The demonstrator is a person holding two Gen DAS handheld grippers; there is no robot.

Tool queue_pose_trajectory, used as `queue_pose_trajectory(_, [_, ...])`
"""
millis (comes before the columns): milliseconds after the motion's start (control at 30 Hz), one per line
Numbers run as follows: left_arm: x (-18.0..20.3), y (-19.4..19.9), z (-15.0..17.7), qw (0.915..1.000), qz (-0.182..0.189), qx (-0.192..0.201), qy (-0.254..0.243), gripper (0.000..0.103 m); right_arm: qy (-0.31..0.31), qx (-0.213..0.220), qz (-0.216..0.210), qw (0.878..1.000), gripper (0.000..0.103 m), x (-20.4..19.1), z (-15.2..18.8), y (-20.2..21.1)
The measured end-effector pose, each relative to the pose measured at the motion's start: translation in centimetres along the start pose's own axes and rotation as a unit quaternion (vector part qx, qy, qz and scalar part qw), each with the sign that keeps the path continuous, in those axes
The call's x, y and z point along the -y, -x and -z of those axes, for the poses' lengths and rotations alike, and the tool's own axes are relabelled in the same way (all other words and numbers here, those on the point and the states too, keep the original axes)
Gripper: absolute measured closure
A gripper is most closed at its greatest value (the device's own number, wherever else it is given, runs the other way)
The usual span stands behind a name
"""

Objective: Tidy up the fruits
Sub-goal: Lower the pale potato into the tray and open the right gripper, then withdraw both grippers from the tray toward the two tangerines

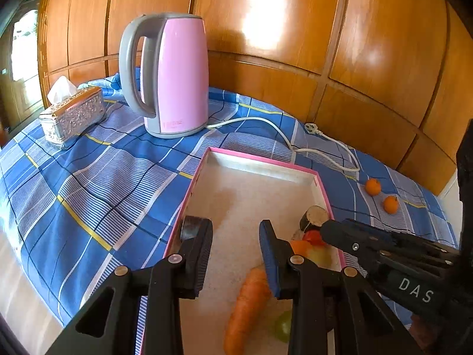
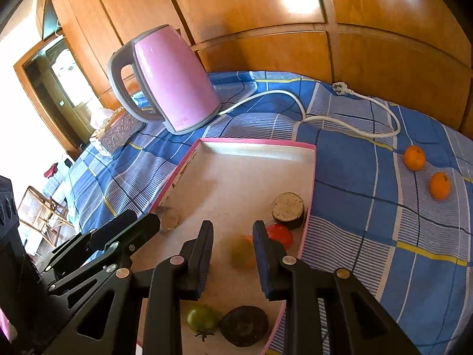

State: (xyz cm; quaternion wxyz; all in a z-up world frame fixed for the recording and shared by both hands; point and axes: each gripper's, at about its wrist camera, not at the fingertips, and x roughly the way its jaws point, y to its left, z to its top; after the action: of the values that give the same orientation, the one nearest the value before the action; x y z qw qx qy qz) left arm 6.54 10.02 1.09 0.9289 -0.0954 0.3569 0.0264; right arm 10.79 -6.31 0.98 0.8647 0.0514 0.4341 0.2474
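Observation:
A pink-rimmed white tray (image 1: 260, 165) (image 2: 254, 145) lies on the blue checked cloth. It holds a carrot (image 1: 246, 307), a green tomato (image 2: 202, 318) (image 1: 282, 327), a red tomato (image 2: 280, 233) (image 1: 313, 236), a dark cut round piece (image 2: 288, 207) (image 1: 314, 216), another dark round piece (image 2: 244, 325) and a blurred greenish-orange fruit (image 2: 242, 253). Two oranges (image 2: 414, 157) (image 2: 440, 185) lie on the cloth to the right of the tray, also in the left wrist view (image 1: 372, 186) (image 1: 390, 204). My left gripper (image 1: 236, 254) is open over the tray. My right gripper (image 2: 233, 254) is open and empty above the blurred fruit.
A pink kettle (image 1: 174, 74) (image 2: 168, 80) stands behind the tray, its white cord (image 2: 348, 118) and plug (image 1: 313, 128) trailing right. A silver tissue box (image 1: 74, 115) sits at the far left. Wooden panelling (image 1: 295, 29) backs the table.

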Motion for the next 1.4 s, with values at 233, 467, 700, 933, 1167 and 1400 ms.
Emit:
queue_pose_trajectory(233, [0.6, 0.5, 0.5, 1.0, 0.006, -0.003, -0.002, 0.07, -0.02, 0.002, 0.008, 1.0, 0.074, 0.8, 0.9, 0.6])
queue_pose_trajectory(467, [1.3, 1.1, 1.2, 0.9999, 0.012, -0.006, -0.01, 0.07, -0.033, 0.0, 0.016, 0.999, 0.074, 1.5, 2.0, 1.3])
queue_pose_trajectory(700, [2.5, 1.8, 1.6, 0.9994, 0.024, -0.004, -0.023, 0.07, -0.047, 0.003, 0.024, 0.999, 0.074, 2.3, 3.0, 2.2])
queue_pose_trajectory(933, [3.7, 2.2, 2.1, 0.9987, 0.034, -0.007, -0.038, 0.07, -0.06, 0.008, 0.033, 0.998, 0.074, 3.1, 3.7, 3.1])
queue_pose_trajectory(1167, [5.1, 2.5, 2.6, 0.9975, 0.045, -0.009, -0.054, 0.07, -0.073, 0.014, 0.042, 0.996, 0.074, 4.1, 4.3, 4.0])
queue_pose_trajectory(1400, [6.7, 2.8, 2.8, 0.996, 0.055, -0.007, -0.071, 0.07, -0.087, 0.025, 0.05, 0.995, 0.074, 5.3, 4.7, 5.0])
